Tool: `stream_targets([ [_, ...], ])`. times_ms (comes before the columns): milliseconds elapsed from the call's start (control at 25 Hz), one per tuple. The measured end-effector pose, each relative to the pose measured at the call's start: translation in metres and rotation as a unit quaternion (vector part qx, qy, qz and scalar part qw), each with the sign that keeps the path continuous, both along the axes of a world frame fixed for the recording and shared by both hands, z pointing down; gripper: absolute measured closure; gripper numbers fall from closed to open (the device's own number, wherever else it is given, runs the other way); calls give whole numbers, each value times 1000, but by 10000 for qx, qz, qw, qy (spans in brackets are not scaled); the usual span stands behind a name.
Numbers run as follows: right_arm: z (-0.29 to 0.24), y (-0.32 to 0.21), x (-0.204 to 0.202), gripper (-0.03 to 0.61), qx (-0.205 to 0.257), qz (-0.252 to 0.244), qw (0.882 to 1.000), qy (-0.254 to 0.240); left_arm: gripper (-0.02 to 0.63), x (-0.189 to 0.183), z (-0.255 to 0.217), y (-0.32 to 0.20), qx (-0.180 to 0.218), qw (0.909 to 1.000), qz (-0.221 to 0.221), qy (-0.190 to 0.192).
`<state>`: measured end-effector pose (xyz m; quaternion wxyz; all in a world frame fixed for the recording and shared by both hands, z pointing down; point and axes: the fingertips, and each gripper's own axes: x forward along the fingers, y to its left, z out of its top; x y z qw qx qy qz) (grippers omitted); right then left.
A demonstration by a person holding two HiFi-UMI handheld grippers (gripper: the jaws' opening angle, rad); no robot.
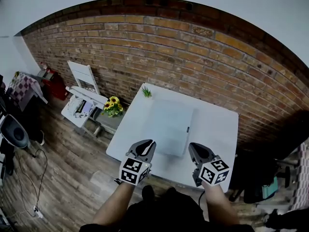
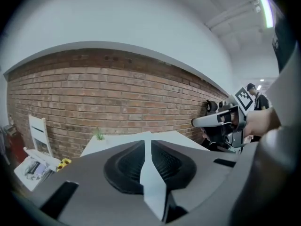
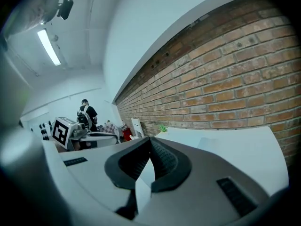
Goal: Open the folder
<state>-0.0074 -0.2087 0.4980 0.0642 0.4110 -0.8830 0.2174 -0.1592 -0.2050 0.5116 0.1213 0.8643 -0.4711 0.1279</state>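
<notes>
- Clearly nothing is opened yet: the folder (image 1: 170, 125) lies flat and closed mid-bench (image 1: 217, 129).
- The left tool (image 1: 146, 145) and right tool (image 1: 196, 150) hover over the near edge, jaws together, empty.

Sunflowers (image 1: 112, 105) beside white chair (image 1: 82, 76)

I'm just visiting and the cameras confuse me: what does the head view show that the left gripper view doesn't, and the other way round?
Only the head view: the folder lying flat, and the left hand-held gripper seen from above. Only the left gripper view: that hand-held gripper's jaws close up, shut with nothing between them, and a ceiling light. Both: the white table, the brick wall, the small green plant, the sunflowers and the right hand-held gripper.
</notes>
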Motion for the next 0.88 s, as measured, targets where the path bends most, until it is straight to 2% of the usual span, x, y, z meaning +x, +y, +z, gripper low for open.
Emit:
stream_targets([
  [200,6,-2,21,565,-54,329,9994,-27,494,29,14,-6,-86,9977,641,-206],
  [320,7,-9,35,565,16,364,9993,-69,451,48,24,-5,-127,9948,937,-376],
  [600,23,2,49,565,-163,275,9994,-149,293,78,70,0,-532,9811,1411,-1215],
  [880,35,9,45,565,-295,345,9989,-114,245,82,106,1,-703,9694,1709,-1614],
])
